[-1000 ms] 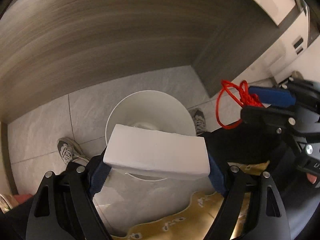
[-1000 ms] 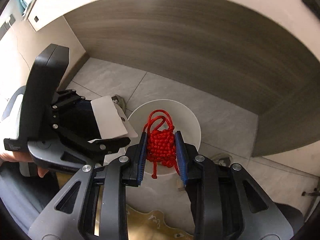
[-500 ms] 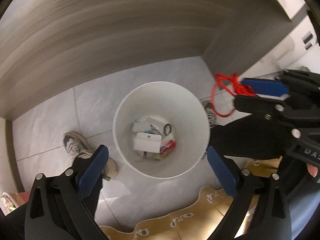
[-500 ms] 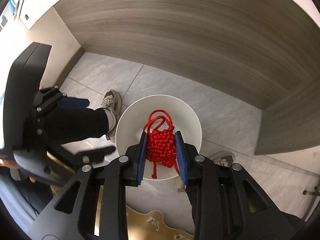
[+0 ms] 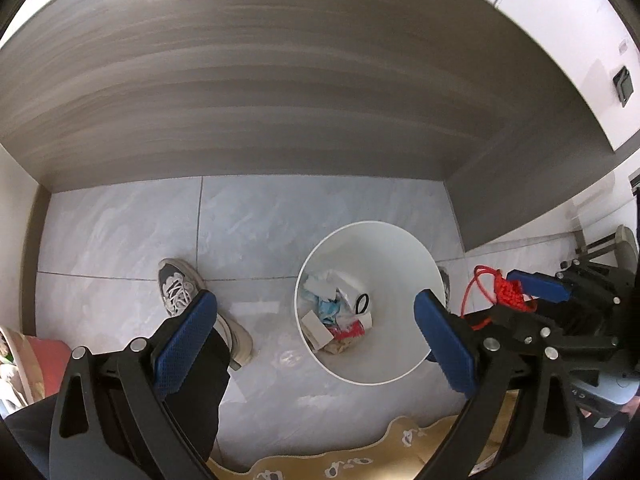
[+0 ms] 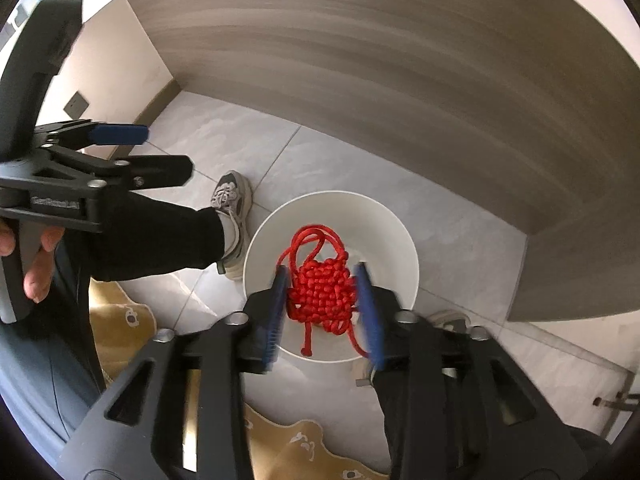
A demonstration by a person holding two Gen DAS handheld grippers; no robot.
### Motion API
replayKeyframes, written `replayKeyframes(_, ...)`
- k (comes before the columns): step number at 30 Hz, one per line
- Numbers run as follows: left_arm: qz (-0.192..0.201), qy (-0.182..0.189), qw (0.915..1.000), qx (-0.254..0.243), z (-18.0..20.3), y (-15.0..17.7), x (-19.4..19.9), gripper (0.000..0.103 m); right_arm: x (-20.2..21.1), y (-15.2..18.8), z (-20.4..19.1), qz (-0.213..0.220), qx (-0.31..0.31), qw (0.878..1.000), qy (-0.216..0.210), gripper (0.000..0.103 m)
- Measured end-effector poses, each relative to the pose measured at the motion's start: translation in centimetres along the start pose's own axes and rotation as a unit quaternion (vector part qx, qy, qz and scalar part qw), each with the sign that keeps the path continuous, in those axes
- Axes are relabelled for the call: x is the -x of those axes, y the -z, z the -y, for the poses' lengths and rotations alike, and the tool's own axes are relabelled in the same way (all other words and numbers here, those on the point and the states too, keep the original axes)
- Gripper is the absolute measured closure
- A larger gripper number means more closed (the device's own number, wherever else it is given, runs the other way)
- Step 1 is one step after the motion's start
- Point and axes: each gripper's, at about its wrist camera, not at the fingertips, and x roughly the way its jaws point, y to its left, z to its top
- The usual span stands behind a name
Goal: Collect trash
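Observation:
A white round bin (image 5: 400, 256) stands on the tiled floor and holds several bits of trash, among them a small white box (image 5: 317, 330). My left gripper (image 5: 316, 340) is open and empty above the bin's left side. My right gripper (image 6: 323, 304) holds a knotted red cord (image 6: 320, 294) directly over the bin (image 6: 384, 232); its jaws look slightly spread and blurred. The red cord also shows in the left wrist view (image 5: 508, 294), at the right.
A grey wood-grain panel (image 5: 280, 80) rises behind the bin. The person's sneakers (image 5: 178, 286) and dark trouser legs stand on either side of the bin. A tan patterned mat (image 6: 120, 328) lies on the floor in front. White walls stand at both sides.
My left gripper opened and the white box fell into the bin. The left gripper then drew up and to the left. My right gripper moved over the bin with the red cord.

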Motion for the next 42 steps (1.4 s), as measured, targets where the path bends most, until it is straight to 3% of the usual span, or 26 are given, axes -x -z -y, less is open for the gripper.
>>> replayKeyframes(1, 0.002, 0.0, 1.0, -0.004, 0.0, 0.1, 0.2, 0.006, 0.3, 0.0, -0.1, 0.002, -0.006, 1.0, 0.005, 0.017)
replayKeyframes(2, 0.004, -0.003, 1.0, -0.006, 0.4, 0.2, 0.4, 0.006, 0.6, 0.1, -0.2, 0.008, -0.011, 1.0, 0.013, 0.007)
replayKeyframes(3, 0.007, -0.008, 0.9999, -0.009, 0.6, 0.2, 0.5, 0.006, 0.9, 0.1, -0.1, 0.013, -0.015, 1.0, 0.019, 0.005)
replayKeyframes(9, 0.038, -0.029, 0.9982, -0.035, 1.7, 0.8, 2.4, 0.006, 1.8, 0.3, 0.6, 0.013, -0.045, 0.998, 0.034, 0.005)
replayKeyframes(14, 0.081, -0.016, 0.9962, -0.027, 1.8, 1.4, 5.9, 0.006, 5.6, 1.1, -1.1, 0.079, -0.028, 0.994, 0.077, 0.005)
replayKeyframes(17, 0.135, -0.02, 0.9902, -0.029, 1.7, 1.3, 9.7, 0.006, 8.6, 1.3, -1.9, 0.114, -0.021, 0.99, 0.077, 0.005)
replayKeyframes(22, 0.189, -0.008, 0.9813, -0.035, 2.5, 0.5, 16.1, 0.006, 15.1, 0.9, -1.6, 0.17, -0.042, 0.982, 0.066, 0.005)
replayKeyframes(32, 0.282, 0.006, 0.9567, -0.072, 5.8, 0.7, 27.5, 0.006, 28.0, 0.7, -3.0, 0.262, -0.042, 0.96, 0.087, 0.005)
replayKeyframes(36, 0.309, 0.007, 0.9484, -0.073, 7.1, 1.4, 30.8, 0.006, 32.6, 1.2, -3.4, 0.288, -0.046, 0.953, 0.085, 0.005)
replayKeyframes(42, 0.323, 0.018, 0.9424, -0.084, 7.9, 2.3, 35.2, 0.006, 39.0, 3.1, -3.2, 0.327, -0.053, 0.941, 0.075, 0.005)
